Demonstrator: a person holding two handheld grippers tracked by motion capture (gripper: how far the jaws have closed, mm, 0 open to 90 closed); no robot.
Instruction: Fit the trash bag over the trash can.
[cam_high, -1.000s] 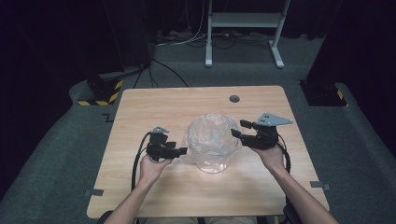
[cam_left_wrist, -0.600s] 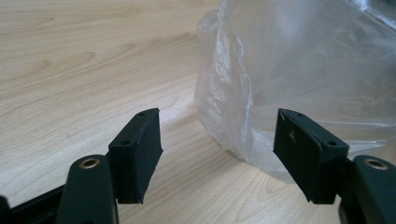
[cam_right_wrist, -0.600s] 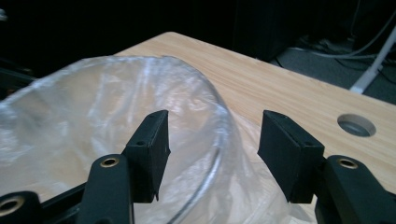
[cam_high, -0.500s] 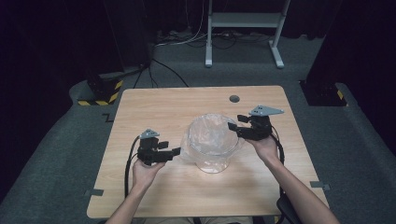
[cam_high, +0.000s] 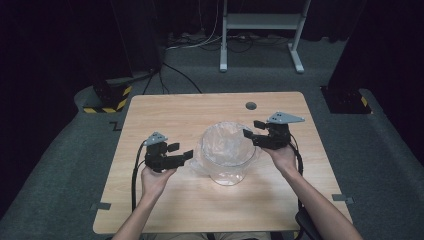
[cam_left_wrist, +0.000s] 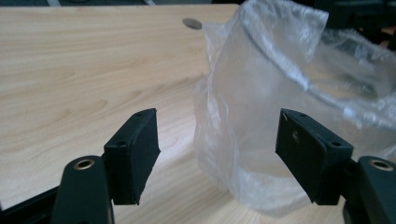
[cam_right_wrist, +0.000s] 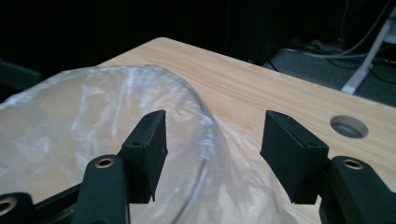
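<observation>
The clear glass bowl lined with a thin transparent plastic bag stands between both grippers; right gripper straddles its rim, left gripper faces loose film, fingers released, ready to pinch.

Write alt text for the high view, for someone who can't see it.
A person's two open grippers flank a clear container lined with a clear plastic bag on a wooden table. The left gripper is beside the bag; the right gripper is at the rim.
</observation>
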